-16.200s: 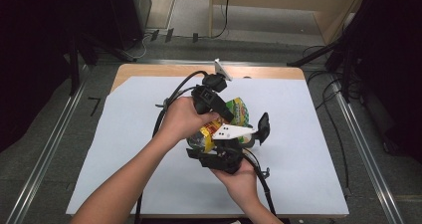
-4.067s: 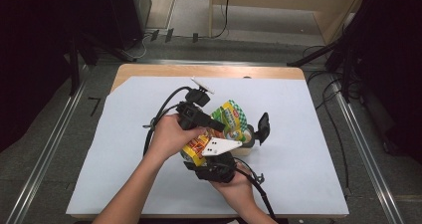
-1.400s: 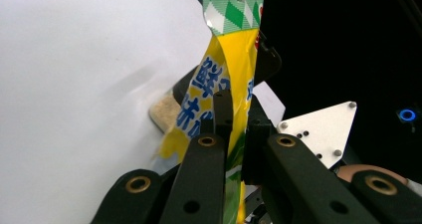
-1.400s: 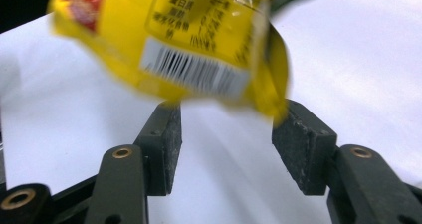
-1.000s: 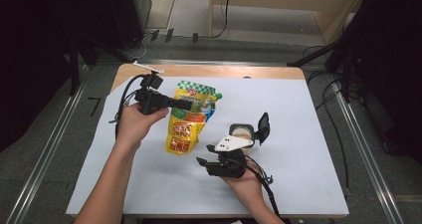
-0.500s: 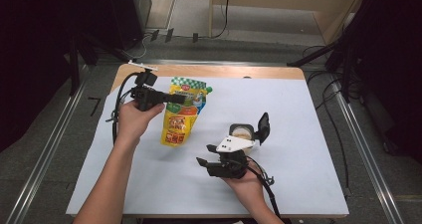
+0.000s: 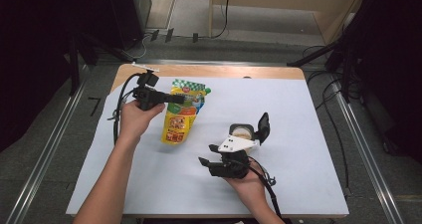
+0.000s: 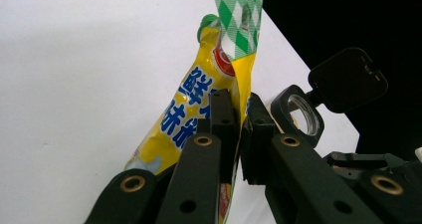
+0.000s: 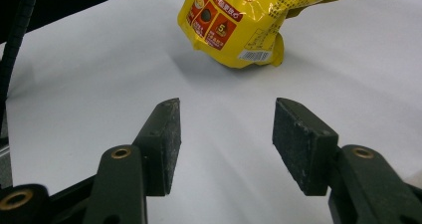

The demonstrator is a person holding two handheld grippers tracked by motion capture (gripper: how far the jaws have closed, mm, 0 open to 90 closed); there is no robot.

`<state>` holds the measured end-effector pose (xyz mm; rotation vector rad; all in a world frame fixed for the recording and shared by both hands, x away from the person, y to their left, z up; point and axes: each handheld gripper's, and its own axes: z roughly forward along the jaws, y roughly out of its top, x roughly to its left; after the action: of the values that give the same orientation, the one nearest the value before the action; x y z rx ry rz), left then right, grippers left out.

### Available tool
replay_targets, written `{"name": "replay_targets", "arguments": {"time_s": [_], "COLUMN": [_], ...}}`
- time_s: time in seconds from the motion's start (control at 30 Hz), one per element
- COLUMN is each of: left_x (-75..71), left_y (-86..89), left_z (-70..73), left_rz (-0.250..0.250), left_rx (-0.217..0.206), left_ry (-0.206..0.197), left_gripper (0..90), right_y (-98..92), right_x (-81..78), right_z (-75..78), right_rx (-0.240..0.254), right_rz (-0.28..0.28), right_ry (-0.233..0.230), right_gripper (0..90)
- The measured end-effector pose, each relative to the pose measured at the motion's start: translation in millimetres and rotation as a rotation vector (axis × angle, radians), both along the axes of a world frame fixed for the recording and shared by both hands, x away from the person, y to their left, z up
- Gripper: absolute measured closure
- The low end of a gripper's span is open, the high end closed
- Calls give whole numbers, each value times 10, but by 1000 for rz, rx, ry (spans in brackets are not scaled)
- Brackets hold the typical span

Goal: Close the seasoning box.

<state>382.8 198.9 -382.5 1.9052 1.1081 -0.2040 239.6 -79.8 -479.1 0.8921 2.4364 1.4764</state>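
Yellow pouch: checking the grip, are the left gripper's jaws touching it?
Touching: the left gripper view shows the left gripper pinching the yellow pouch.

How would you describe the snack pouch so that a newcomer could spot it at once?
On the white sheet covering the table, look left of centre, near the far edge. There the left hand-held gripper pinches a yellow pouch. Its green-and-white checked top and blue lettering set it apart from the black gear nearby.
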Motion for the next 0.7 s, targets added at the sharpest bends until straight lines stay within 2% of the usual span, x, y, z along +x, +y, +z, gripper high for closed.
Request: {"name": "replay_targets", "arguments": {"time_s": [0.23,0.33,0.57,0.7], "left_x": [-66,-105,-230,-294], "left_y": [42,50,69,115], "left_z": [7,16,42,34], "left_rz": [-8,-22,-30,-34], "left_rx": [-4,-8,7,2], "left_ry": [-8,4,-12,-16], "left_gripper": [863,856,847,843], "right_y": [15,19,48,72], "right_x": [-10,-3,23,33], "right_z": [14,17,43,50], "right_rx": [-13,-11,-7,-7], "right_rz": [4,2,13,20], "right_ry": [-10,-8,-13,-15], "right_gripper": [459,459,460,460]}}
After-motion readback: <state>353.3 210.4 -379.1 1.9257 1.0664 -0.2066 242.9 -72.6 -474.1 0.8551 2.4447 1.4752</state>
